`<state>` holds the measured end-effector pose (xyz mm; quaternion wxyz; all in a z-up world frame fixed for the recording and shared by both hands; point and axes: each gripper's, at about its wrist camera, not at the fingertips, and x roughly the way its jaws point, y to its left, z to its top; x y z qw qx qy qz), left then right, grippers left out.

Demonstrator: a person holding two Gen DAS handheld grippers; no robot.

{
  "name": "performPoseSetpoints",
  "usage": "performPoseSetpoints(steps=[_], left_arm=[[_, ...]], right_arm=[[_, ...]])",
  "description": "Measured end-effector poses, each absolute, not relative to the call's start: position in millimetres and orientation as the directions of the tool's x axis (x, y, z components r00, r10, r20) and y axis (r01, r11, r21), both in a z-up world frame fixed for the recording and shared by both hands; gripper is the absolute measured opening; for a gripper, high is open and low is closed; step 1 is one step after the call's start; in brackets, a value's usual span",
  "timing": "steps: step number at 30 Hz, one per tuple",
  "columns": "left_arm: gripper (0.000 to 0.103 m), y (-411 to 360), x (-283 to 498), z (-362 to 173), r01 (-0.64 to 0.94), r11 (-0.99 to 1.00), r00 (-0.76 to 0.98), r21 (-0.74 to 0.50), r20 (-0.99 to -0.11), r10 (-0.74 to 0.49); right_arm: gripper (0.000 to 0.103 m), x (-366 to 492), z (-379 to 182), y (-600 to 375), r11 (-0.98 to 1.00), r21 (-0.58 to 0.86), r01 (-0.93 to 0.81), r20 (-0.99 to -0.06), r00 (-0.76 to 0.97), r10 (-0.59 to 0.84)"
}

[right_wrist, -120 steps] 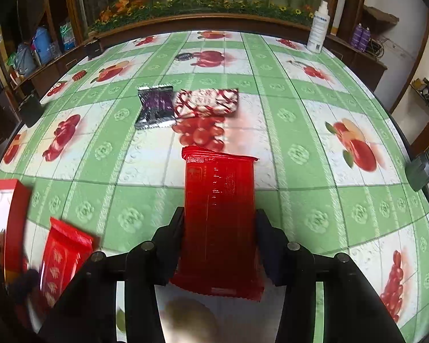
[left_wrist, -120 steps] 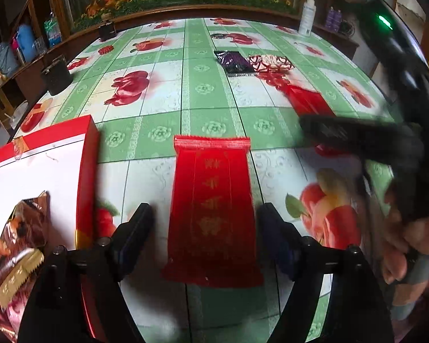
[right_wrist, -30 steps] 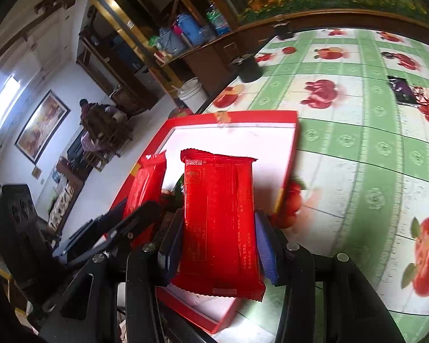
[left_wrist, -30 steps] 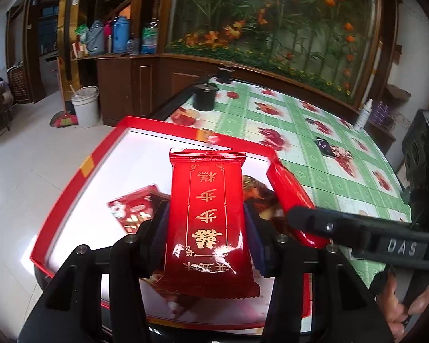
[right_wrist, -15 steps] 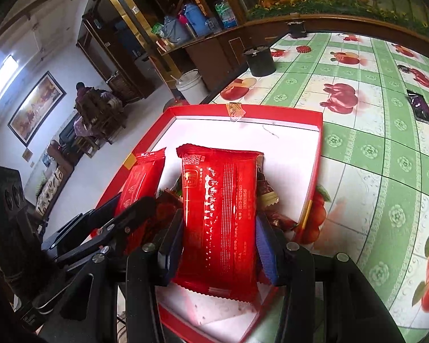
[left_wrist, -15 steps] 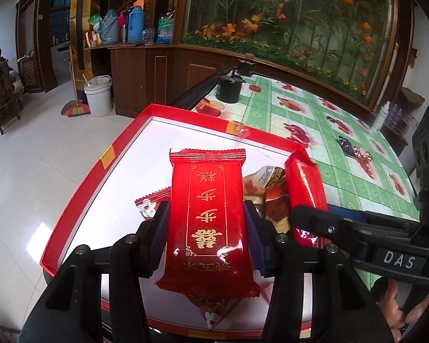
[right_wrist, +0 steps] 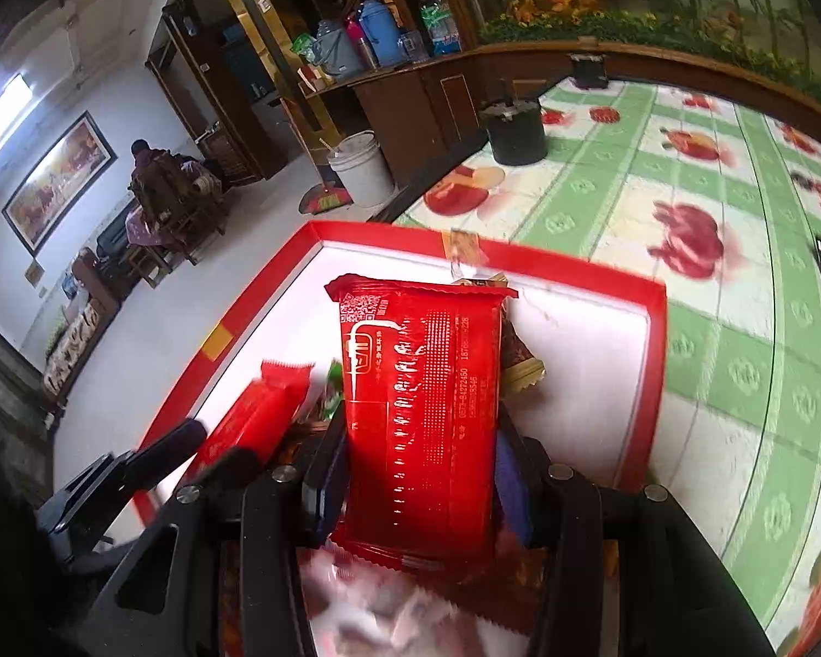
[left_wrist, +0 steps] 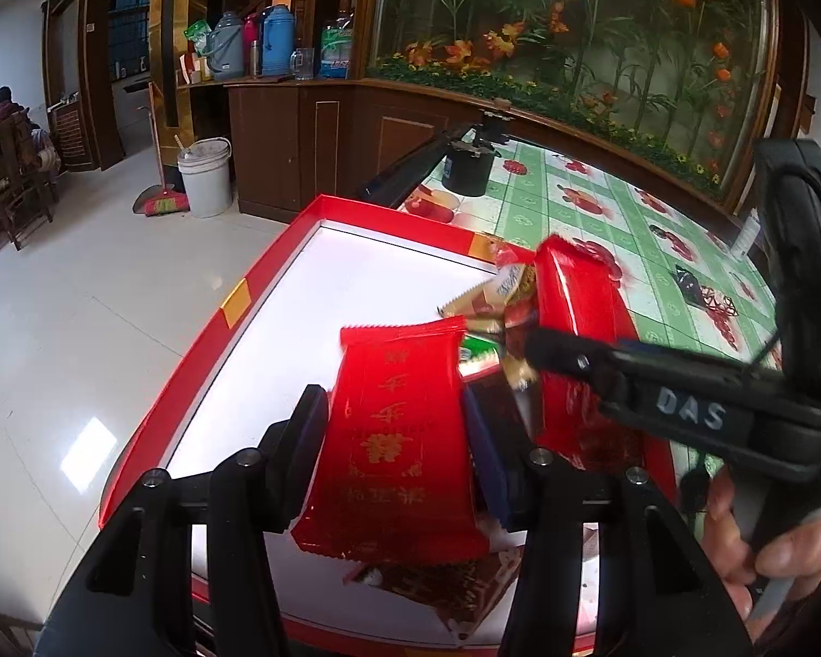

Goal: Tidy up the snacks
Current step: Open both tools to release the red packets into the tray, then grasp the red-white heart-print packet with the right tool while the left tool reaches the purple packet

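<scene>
My left gripper is shut on a red snack packet with gold characters, held just above the white floor of the red-rimmed box. My right gripper is shut on a second red packet, printed side up, over the same box. This second packet and the right gripper's black arm show at the right of the left wrist view. Several other wrapped snacks lie in the box beneath both packets. The left packet shows in the right wrist view.
The box sits at the corner of a table with a green-and-white fruit-print cloth. A black pot stands on the table beyond the box. Two more packets lie farther out on the cloth. Tiled floor lies below the table edge.
Both grippers have dropped lower and closer over the box with their packets. The left packet now tilts to the right. Four seconds ago both packets lay on the cloth.
</scene>
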<state>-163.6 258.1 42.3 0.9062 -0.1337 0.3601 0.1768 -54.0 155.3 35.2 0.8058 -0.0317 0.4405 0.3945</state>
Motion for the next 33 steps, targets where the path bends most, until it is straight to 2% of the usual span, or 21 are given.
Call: performPoseSetpoints(steps=[5, 7, 11, 14, 17, 21, 24, 29, 33], left_arm=[[0.050, 261, -164, 44, -0.429, 0.897, 0.670, -0.102, -0.702, 0.240], [0.050, 263, -163, 45, -0.436, 0.894, 0.668, -0.102, -0.702, 0.246], [0.053, 257, -161, 52, -0.437, 0.896, 0.672, -0.083, -0.692, 0.264], [0.057, 248, -161, 60, -0.424, 0.903, 0.686, -0.072, -0.676, 0.268], [0.060, 236, -158, 66, -0.404, 0.913, 0.695, -0.054, -0.668, 0.268], [0.061, 211, -147, 71, -0.360, 0.933, 0.696, -0.020, -0.671, 0.254], [0.067, 186, -134, 75, -0.320, 0.947, 0.699, 0.005, -0.673, 0.240], [0.069, 139, -110, 76, -0.214, 0.976, 0.703, 0.041, -0.687, 0.183], [0.069, 105, -98, 73, -0.132, 0.989, 0.701, 0.067, -0.699, 0.141]], right_arm=[[0.050, -46, 39, 158, 0.659, 0.302, -0.689, -0.710, 0.299, 0.638], [0.055, -45, 45, 150, 0.649, 0.303, -0.698, -0.689, 0.309, 0.655], [0.058, -41, 64, 118, 0.635, 0.299, -0.712, -0.621, 0.360, 0.696], [0.067, -34, 76, 86, 0.662, 0.273, -0.698, -0.573, 0.435, 0.695], [0.070, -12, 81, 35, 0.732, 0.263, -0.628, -0.544, 0.530, 0.650], [0.070, 30, 73, -50, 0.794, 0.376, -0.478, -0.510, 0.608, 0.608], [0.072, 59, 59, -116, 0.820, 0.462, -0.337, -0.488, 0.676, 0.553], [0.072, 104, 31, -178, 0.776, 0.614, -0.147, -0.521, 0.663, 0.538], [0.072, 118, 27, -190, 0.766, 0.631, -0.126, -0.514, 0.672, 0.534]])
